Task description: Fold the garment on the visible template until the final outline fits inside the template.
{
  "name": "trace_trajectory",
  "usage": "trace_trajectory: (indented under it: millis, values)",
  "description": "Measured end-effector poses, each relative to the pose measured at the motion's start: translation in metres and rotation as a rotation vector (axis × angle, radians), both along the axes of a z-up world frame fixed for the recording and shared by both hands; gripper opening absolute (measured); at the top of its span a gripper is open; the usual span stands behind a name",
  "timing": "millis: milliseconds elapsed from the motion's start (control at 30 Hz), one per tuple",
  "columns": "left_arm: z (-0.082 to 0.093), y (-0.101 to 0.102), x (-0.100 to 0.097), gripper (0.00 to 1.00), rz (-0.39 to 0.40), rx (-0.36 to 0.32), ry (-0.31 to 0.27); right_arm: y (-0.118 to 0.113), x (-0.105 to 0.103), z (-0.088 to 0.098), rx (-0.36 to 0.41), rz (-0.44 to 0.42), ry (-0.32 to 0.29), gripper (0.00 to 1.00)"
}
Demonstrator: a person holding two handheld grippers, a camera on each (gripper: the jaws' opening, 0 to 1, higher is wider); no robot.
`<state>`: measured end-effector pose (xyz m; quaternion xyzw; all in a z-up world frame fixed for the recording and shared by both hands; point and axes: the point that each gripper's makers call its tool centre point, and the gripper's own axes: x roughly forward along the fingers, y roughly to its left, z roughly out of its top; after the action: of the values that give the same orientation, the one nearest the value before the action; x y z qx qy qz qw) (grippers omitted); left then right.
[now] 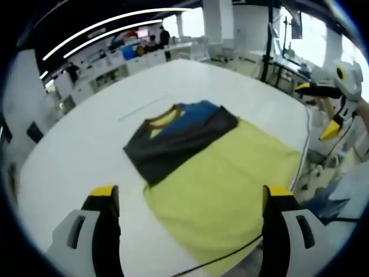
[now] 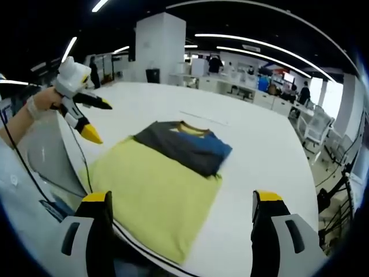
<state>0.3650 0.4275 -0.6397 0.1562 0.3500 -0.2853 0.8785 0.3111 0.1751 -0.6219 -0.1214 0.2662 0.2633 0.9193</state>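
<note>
The near corner of the yellow template (image 1: 230,184) is cut off by the lower edge of the left gripper view. The folded garment (image 2: 184,144) hides the template's far part. People (image 1: 158,39) behind the desk (image 1: 86,144) are too small to tell.

Open-plan lab or office workspace

A large white table (image 1: 86,150) stands under long ceiling light strips (image 2: 259,43). Behind it run rows of white desks (image 2: 253,95) with people (image 1: 153,43) at them, a thick white pillar (image 2: 160,49), office chairs (image 2: 314,130) and bright windows (image 1: 314,37).
</note>
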Motion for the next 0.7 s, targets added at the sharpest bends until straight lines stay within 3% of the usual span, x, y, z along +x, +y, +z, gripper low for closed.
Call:
trace_trajectory:
  millis: [700]
  values:
    - [0.008,0.033,-0.019,1.0,0.065,-0.013,-0.018,0.007,0.002,-0.006,-0.015,0.002,0.019,1.0]
